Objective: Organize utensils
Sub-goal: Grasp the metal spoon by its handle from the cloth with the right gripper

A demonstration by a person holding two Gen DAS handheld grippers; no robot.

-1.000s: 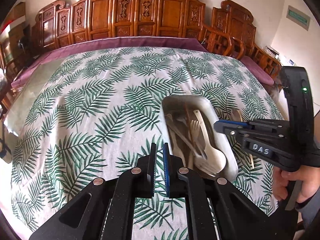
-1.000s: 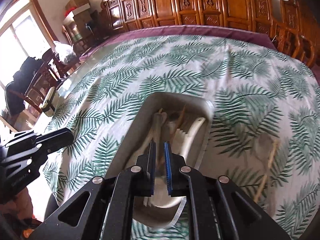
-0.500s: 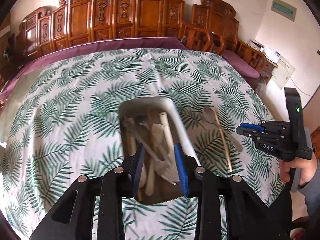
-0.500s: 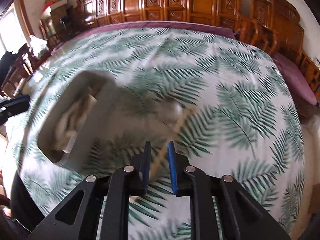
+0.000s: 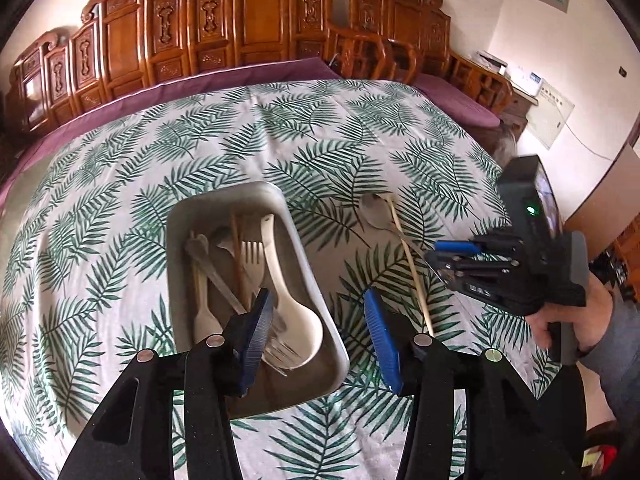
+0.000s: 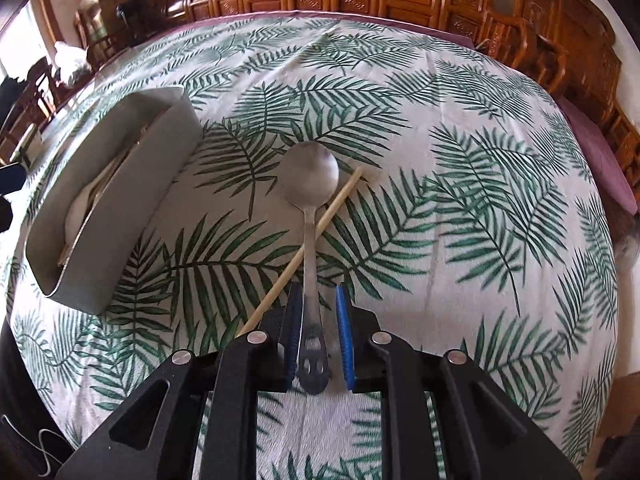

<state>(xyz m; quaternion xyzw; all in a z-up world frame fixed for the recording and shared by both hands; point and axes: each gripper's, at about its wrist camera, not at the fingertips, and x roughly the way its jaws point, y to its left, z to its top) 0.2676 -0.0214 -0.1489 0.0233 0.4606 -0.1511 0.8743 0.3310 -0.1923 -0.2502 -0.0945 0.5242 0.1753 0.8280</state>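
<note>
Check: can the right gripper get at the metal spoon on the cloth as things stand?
Probably yes. The right gripper is open astride the metal spoon handle, nothing above it. One catch: the chopstick passes under the handle just ahead of the fingertips, beside the left finger, and may get nudged.

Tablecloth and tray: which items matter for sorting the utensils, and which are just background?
Job items:
- grey rectangular metal tray
- cream plastic spoon in it
- silver metal spoon on the cloth
- pale wooden chopstick under that spoon
- right gripper

Background:
- carved wooden chairs
- leaf-print tablecloth
</note>
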